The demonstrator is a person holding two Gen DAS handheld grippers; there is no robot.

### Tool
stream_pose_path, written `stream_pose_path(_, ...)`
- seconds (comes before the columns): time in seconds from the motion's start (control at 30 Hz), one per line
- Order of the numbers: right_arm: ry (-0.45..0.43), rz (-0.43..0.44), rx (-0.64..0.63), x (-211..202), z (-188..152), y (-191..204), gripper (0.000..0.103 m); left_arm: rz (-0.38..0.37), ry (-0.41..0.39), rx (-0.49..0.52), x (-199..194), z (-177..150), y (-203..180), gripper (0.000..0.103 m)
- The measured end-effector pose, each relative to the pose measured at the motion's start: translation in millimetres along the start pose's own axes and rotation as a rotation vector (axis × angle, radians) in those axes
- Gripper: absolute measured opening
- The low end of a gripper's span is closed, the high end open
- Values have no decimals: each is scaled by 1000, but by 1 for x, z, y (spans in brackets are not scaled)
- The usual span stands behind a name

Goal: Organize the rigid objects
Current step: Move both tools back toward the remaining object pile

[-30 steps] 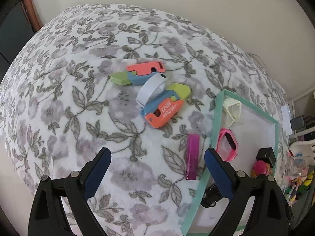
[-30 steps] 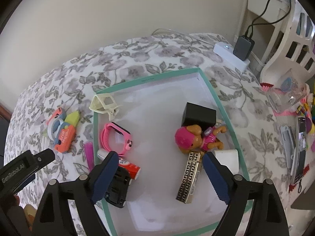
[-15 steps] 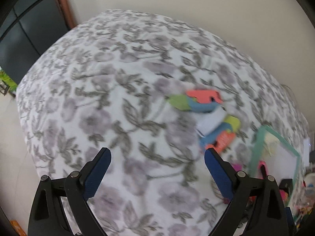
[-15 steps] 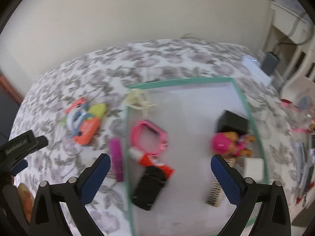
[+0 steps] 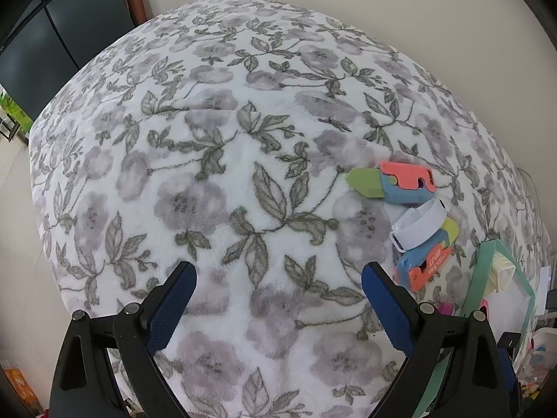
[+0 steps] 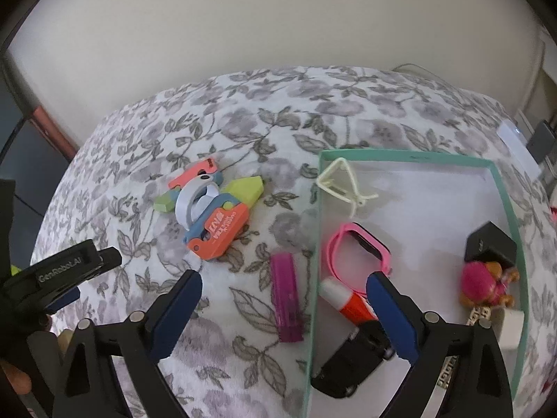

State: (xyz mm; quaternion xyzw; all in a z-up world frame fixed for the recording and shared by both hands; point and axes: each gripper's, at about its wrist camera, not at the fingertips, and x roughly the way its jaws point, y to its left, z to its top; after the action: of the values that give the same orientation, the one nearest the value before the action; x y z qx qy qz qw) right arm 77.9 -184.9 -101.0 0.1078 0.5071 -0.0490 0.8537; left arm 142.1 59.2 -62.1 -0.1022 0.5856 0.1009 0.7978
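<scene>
Where blur allows, teal-rimmed tray (image 6: 505, 188) holding pink watch (image 6: 355, 249), perhaps glue stick (image 6: 344, 299)

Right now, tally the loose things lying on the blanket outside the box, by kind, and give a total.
Toy knives, orange, blue and green: 2
White band: 1
Purple bar: 1
Total: 4

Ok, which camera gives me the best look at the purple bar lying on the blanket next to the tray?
The right wrist view. The purple bar lies there in full on the floral blanket, just left of the green tray's rim. In the left wrist view only a magenta sliver, possibly that bar, peeks out behind that gripper's right-hand finger.
</scene>
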Motion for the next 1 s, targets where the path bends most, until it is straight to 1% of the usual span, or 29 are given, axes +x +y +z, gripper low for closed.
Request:
stream_pose_path(0.2,23,15,-38,15,3,12,87,-9,11,-8,4,2,2,96)
stream_pose_path(0.3,55,4,-39,26,3,12,76,-20,15,-7,4,3,2,96)
stream_pose_path(0.4,69,-1,-33,32,2,11,73,-34,19,-7,6,5,2,96)
stream_pose_path(0.47,70,-17,-40,34,2,11,70,-44,26,-11,8,6,3,96)
stream_pose_path(0.57,61,-13,-23,33,4,9,68,-56,39,-23,13,6,7,96)
stream_pose_path(0.63,45,-21,-15,30,6,7,58,-62,44,-36,16,6,10,96)
stream_pose_path(0.7,31,-2,-8,27,8,8,52,-62,48,-47,18,6,13,96)
stream_pose_path(0.8,29,29,-21,27,8,15,52,-62,53,-63,21,6,17,96)
stream_pose_path(0.9,53,9,-64,34,3,23,52,-66,59,-65,23,6,18,96)
stream_pose_path(1.0,81,-9,-70,41,-1,23,52,-69,63,-60,24,6,17,96)
